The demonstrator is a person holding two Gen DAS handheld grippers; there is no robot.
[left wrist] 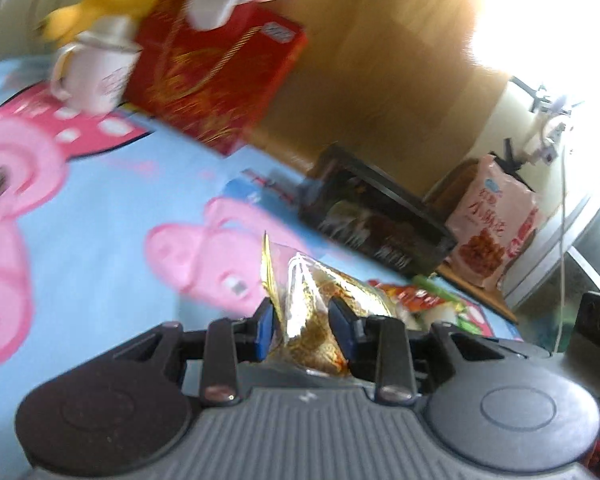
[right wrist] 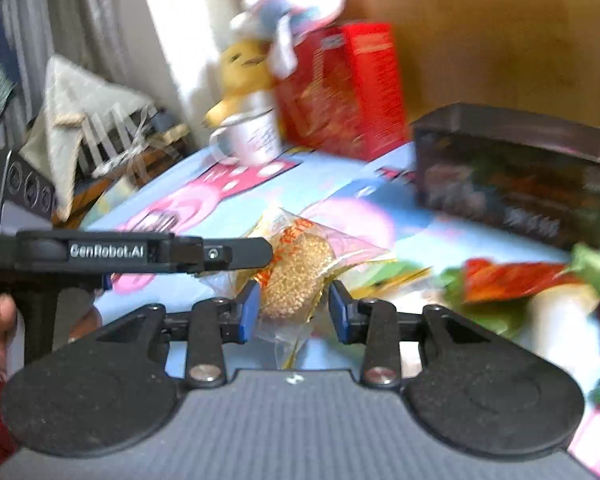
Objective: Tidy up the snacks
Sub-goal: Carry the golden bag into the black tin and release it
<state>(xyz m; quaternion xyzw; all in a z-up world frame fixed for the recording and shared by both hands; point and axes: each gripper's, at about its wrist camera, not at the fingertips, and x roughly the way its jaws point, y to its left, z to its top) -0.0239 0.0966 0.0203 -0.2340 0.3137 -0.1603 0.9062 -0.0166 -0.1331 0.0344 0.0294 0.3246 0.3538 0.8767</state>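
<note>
**Left gripper carries a sesame snack packet; right stands ready**

The left gripper (left wrist: 302,322) has its blue pads narrowed onto a clear, gold-edged snack packet (left wrist: 306,312), which crumples between them at lower centre of the left wrist view. In the right wrist view the same packet (right wrist: 296,276) hangs at centre frame, pinched at its upper left edge by the black fingers of the left tool. The right gripper (right wrist: 293,312) has its pads spread wide on either side of the packet's lower part, apparently not touching it (motion blur makes contact hard to rule out).

The step in hand looks like carrying this packet toward a place among the other snacks. The dark tin box (left wrist: 376,226), at centre right of the left view, seems the likely goal, though that is a guess. The next move calls for keeping the packet pinched, bringing it over the box, and then opening the fingers.

Both tools are held low over the blue cartoon tablecloth (left wrist: 100,208), the left one rolled sideways so its view tilts. More snack bags (right wrist: 512,280) lie at the right of the right view. A red box (left wrist: 220,76) and white mug (left wrist: 94,76) stand at upper left.
</note>
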